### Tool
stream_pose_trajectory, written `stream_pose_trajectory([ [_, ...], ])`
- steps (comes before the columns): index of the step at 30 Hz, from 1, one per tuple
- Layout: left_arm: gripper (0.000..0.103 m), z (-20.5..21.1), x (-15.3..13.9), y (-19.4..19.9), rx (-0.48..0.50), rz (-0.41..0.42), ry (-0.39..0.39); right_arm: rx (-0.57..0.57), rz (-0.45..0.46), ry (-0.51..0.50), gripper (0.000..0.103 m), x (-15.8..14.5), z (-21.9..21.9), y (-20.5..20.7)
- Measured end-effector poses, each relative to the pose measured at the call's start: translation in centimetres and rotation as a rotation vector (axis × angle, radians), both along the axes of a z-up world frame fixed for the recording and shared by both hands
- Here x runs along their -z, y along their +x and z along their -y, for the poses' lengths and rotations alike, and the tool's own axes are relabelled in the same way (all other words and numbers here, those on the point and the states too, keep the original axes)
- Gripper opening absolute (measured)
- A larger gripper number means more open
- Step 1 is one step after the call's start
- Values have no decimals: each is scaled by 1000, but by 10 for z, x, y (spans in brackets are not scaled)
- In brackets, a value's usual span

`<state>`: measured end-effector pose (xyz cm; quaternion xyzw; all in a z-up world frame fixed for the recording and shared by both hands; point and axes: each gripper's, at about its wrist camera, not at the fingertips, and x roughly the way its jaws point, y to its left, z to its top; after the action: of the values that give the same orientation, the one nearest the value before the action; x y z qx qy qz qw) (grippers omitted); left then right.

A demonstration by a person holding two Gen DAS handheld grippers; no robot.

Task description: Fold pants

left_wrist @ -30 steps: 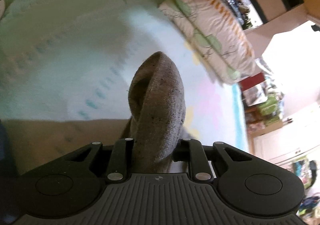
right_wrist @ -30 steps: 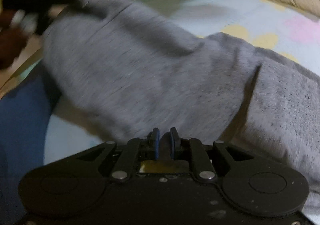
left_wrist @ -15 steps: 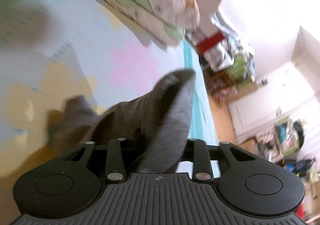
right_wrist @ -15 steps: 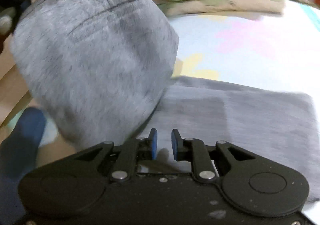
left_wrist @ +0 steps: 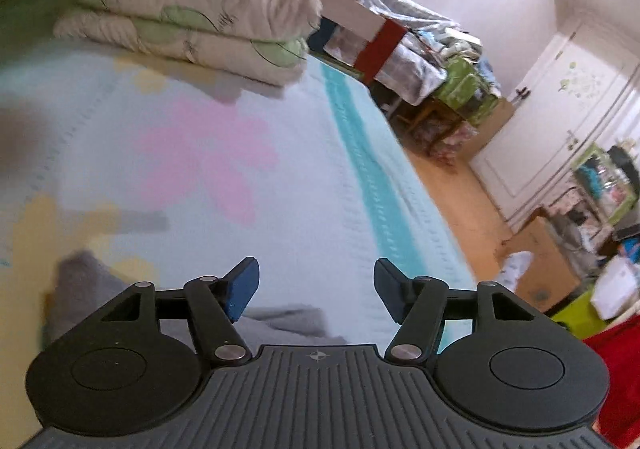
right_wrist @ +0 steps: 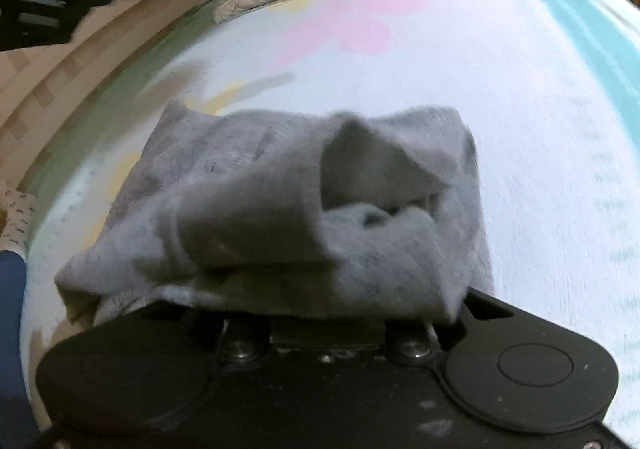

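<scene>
On the bed sheet (right_wrist: 500, 97), the grey pants (right_wrist: 280, 209) now lie bundled, no longer carried. Left tongs (left_wrist: 316, 289) have let go and are opening, nothing between them. Right tongs' fingertips are hidden under cloth; grip cannot be told. No containers visible.

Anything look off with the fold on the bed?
Yes. The grey pants lie bunched, not flat: one flap stands up loose, and fabric drapes over the right gripper, hiding its fingers. The left gripper is opening with nothing between its jaws.
</scene>
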<state>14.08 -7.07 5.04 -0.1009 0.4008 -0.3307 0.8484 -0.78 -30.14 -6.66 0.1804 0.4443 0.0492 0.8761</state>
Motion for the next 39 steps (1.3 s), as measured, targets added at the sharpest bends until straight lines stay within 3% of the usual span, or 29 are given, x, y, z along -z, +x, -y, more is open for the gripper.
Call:
stream_pose_trajectory([
  [5,62,-39,15,-24,-67,33,109,-36,5,-27,26,-8,16,-16],
  [10,65,-77,44,-55,-81,7,229,45,-9,127,32,-8,59,-16],
  [14,67,-86,83,-76,-6,-107,313,153,-15,240,35,-3,85,-15],
  [17,69,-87,112,-89,51,-209,340,206,-2,211,36,-9,90,-18],
  [20,70,-82,113,-104,83,-126,388,241,21,178,38,-15,91,-28],
  [21,70,-80,111,-106,85,-114,400,249,32,177,44,-19,90,-31],
  [25,70,-83,100,-112,50,-74,371,238,91,164,66,-42,87,-36],
  [27,70,-85,99,-122,38,-61,358,216,108,152,88,-47,81,-33],
  [28,70,-88,99,-125,35,-60,356,204,110,137,91,-47,76,-29],
  [34,70,-100,104,-141,43,-95,368,127,42,111,90,-27,54,-18],
  [39,70,-112,106,-143,-8,-112,359,55,39,34,87,-24,33,-14],
])
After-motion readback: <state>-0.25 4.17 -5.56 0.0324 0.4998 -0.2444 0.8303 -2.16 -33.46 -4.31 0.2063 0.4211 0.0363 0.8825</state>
